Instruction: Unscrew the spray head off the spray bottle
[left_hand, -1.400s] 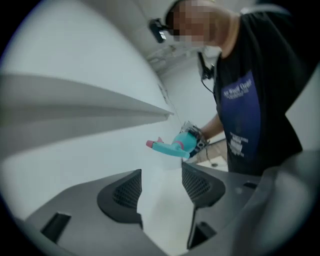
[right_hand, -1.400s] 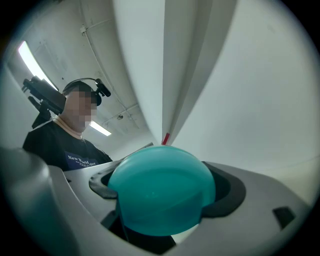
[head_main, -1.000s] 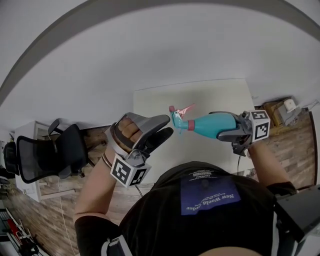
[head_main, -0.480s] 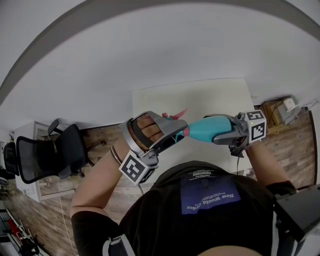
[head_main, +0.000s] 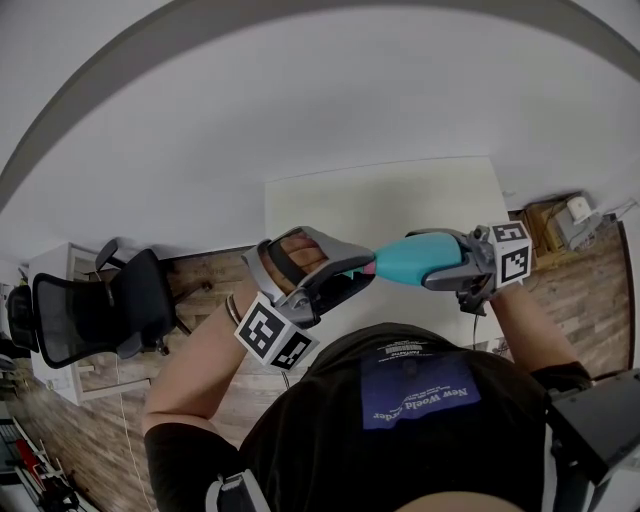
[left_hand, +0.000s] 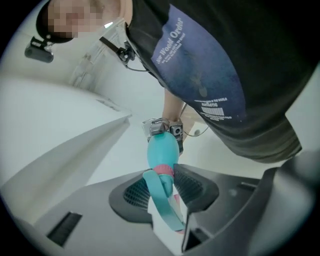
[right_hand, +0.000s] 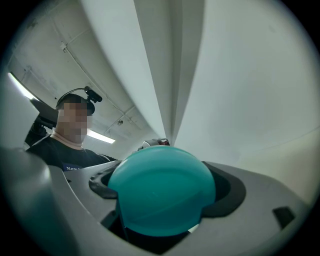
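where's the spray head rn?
Left gripper view, low centre: the spray head sits between the jaws of the left gripper, which have just been closing on it, at the end of the teal bottle that the right gripper holds.

Head view: left hand-held gripper (head_main: 366, 271) mostly covers spray head (left_hand: 164, 197).

Centre frame, the left hand-held gripper (head_main: 358, 272) is reaching rightward, forearm rising from lower left; its jaws have just been closing and are pinching the spray head (left_hand: 163, 192); the right hand-held gripper (head_main: 428, 260), at right, is pointing leftward, clamping the spray bottle (head_main: 400, 260).
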